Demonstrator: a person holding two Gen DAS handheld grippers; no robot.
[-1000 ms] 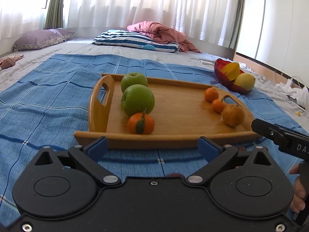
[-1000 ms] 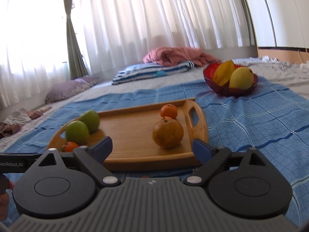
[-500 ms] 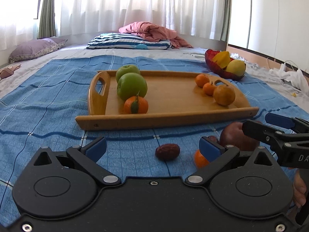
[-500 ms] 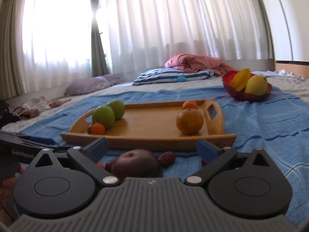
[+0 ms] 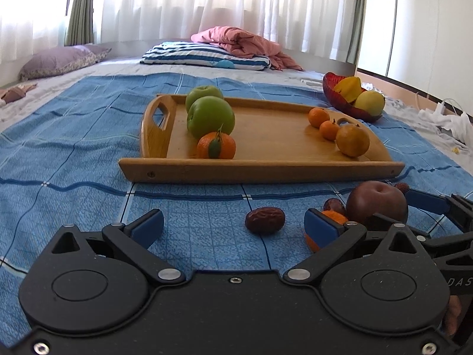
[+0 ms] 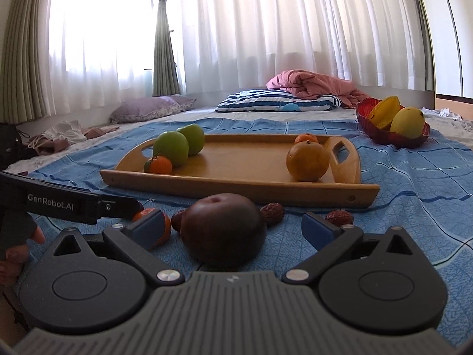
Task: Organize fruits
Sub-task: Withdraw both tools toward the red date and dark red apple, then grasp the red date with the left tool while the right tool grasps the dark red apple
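Dark red apple between right tongs — spread wide, left tongs likewise — both empty

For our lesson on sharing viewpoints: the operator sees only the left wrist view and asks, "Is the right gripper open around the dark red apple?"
Observer: Yes. The right wrist view shows the right gripper open, with the dark red apple between its fingers; I see no contact.
Operator: What holds my left gripper?
Observer: A hand, at the right wrist view's left edge.
Operator: Anything left of the purple pillow?
Observer: What looks like a dark bag at the far left edge.
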